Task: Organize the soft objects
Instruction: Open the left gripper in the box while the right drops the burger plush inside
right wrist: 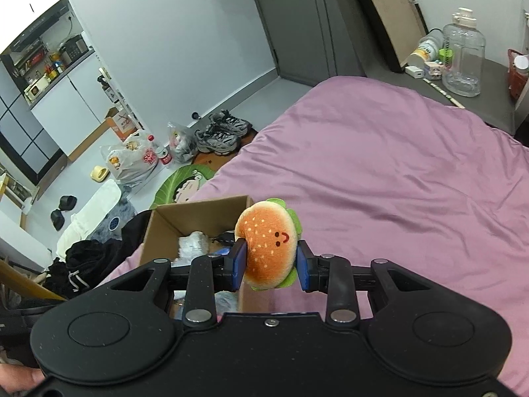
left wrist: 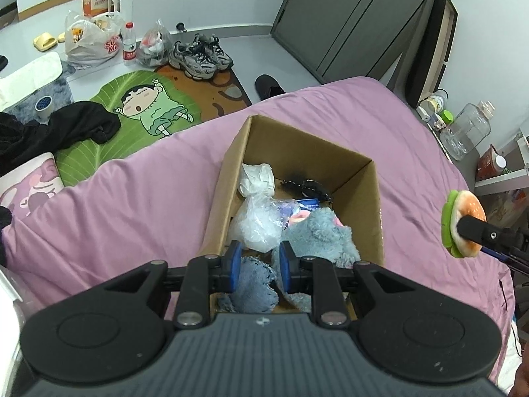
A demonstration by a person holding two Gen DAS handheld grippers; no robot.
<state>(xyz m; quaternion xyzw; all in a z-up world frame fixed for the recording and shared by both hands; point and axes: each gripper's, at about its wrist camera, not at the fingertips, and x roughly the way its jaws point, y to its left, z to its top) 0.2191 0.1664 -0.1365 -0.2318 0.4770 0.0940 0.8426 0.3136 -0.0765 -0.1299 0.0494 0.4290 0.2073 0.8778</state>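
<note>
Orange plush burger [right wrist: 269,244] sits squeezed between the right gripper [right wrist: 271,261] jaws, above the bed [right wrist: 396,182], with the cardboard box [right wrist: 198,210] at nine o'clock. Carry it over the rim before releasing. Left gripper [left wrist: 258,266] hangs parted over the box, its jaws holding nothing.

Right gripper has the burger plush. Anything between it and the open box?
Nothing visible. The burger plush hangs above the bed, right of the cardboard box, whose top is open; the left gripper hovers at its near end.
</note>
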